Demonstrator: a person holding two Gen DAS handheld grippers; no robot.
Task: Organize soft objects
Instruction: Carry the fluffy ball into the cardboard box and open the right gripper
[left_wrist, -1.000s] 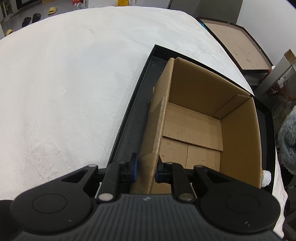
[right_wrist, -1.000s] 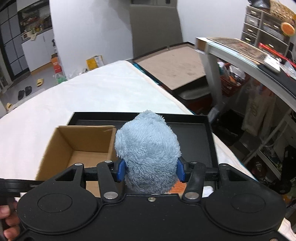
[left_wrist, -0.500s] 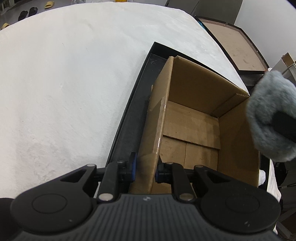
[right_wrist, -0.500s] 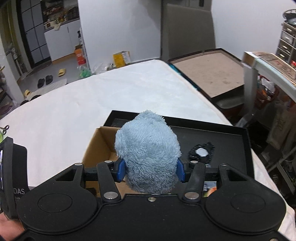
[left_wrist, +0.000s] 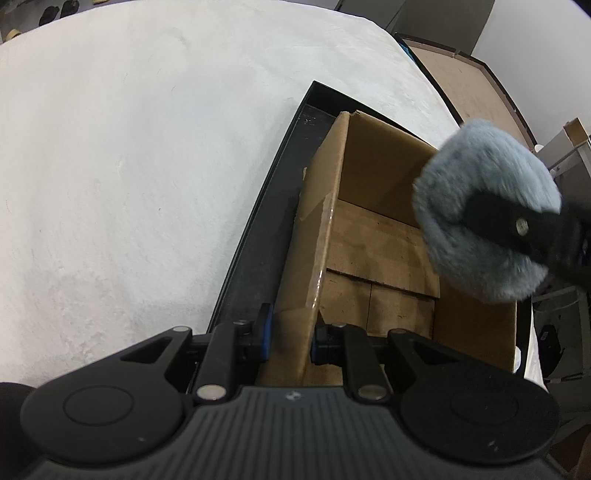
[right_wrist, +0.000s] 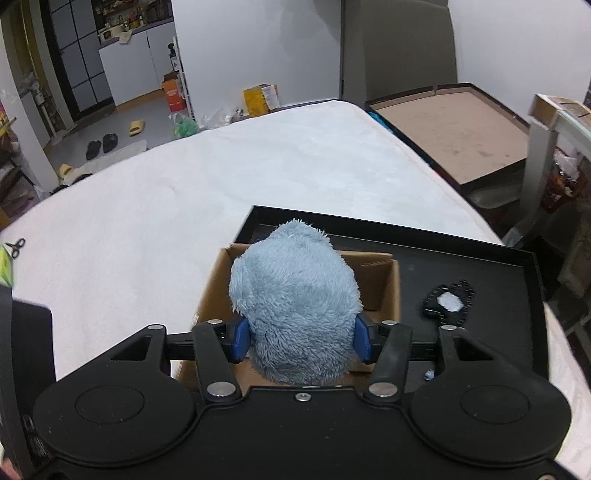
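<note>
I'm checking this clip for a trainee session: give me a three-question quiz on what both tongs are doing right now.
1. True or false: the left tongs are clamped on a wall of the cardboard box.
2. What do the right tongs hold? A) a towel B) a blue plush toy C) nothing
3. Fill in: the box stands in a black ____.

Key:
1. True.
2. B: the blue plush toy, held above the open box.
3. tray.
</note>
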